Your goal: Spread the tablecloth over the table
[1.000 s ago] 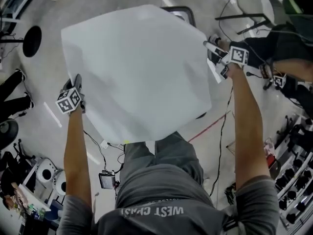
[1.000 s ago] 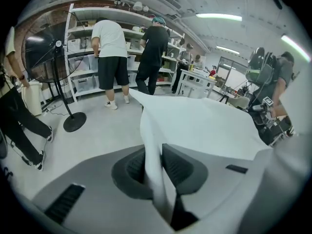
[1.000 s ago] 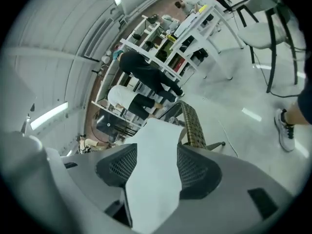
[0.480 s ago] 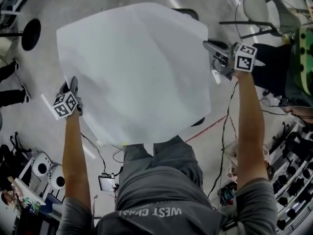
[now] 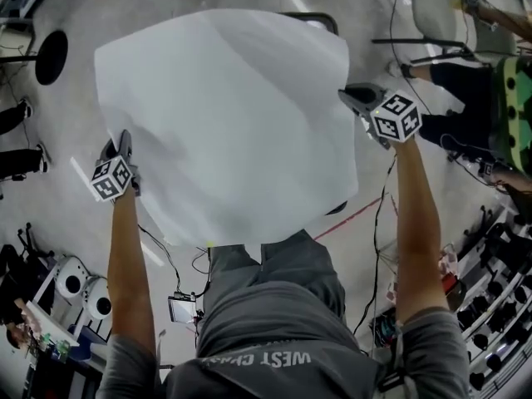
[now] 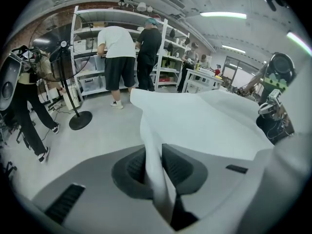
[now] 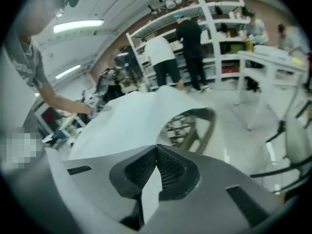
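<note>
The white tablecloth (image 5: 224,123) hangs spread out in the air between my two grippers, above the floor in front of the person. My left gripper (image 5: 123,144) holds its left edge; in the left gripper view a fold of cloth (image 6: 156,150) runs between the pads and is pinched there. My right gripper (image 5: 353,96) is at the cloth's right corner, and in the right gripper view its jaws are shut on a thin flap of the cloth (image 7: 152,189). The cloth hides whatever lies below it, so no table top shows.
A dark curved frame (image 5: 314,19) peeks out past the cloth's far edge. A chair (image 5: 436,11) and a person in green (image 5: 511,81) are at the right. Cables (image 5: 378,214) trail on the floor. People stand at shelves (image 6: 126,48) beside a standing fan (image 6: 73,82).
My right gripper has rolled, moved in toward the cloth's right corner and shut on it. The left gripper has kept its hold and place.
</note>
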### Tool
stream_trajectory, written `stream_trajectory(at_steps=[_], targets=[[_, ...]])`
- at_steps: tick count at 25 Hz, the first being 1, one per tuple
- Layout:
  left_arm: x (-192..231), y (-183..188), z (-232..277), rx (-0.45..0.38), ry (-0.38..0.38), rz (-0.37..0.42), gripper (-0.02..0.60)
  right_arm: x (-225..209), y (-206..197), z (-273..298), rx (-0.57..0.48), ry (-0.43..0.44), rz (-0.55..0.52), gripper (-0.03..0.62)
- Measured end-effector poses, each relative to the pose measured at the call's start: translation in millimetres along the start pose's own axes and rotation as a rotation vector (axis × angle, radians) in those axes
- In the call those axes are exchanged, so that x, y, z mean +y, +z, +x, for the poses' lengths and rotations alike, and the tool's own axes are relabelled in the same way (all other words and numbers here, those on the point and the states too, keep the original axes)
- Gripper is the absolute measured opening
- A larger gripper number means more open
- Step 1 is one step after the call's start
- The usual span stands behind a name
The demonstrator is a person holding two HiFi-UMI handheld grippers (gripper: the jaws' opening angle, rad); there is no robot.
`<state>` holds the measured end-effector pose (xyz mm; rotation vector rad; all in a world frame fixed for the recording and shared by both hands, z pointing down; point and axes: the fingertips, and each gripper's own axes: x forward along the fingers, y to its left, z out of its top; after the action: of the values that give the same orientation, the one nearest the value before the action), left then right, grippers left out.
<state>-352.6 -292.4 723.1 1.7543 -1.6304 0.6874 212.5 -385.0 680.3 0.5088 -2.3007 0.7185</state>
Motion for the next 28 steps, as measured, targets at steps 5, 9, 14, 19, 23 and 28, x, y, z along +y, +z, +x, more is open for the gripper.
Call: stream_trajectory(at_steps=[5,9,14,19,23,28], targets=[[-17,2,12,0.009,-0.029,0.019,0.054,-133,-29,5,0.033,-0.398,0.230,0.054],[-16,1,19,0.046,0.021,0.018,0.060,-155,-42,23,0.043,-0.409,0.373,0.063],[-8,2,27,0.052,0.025,-0.006,0.075,-165,-28,23,0.025,-0.433,0.403,0.057],[2,-2,26,0.048,0.016,-0.031,0.107,-160,-24,22,0.003,-0.460,0.437,0.066],[-2,-1,20,0.041,-0.003,-0.039,0.115,-126,-29,-3,-0.044,-0.386,0.406,0.199],[-5,4,10,0.027,-0.008,-0.020,0.115,0,-139,-55,-0.026,-0.003,0.613,0.275]])
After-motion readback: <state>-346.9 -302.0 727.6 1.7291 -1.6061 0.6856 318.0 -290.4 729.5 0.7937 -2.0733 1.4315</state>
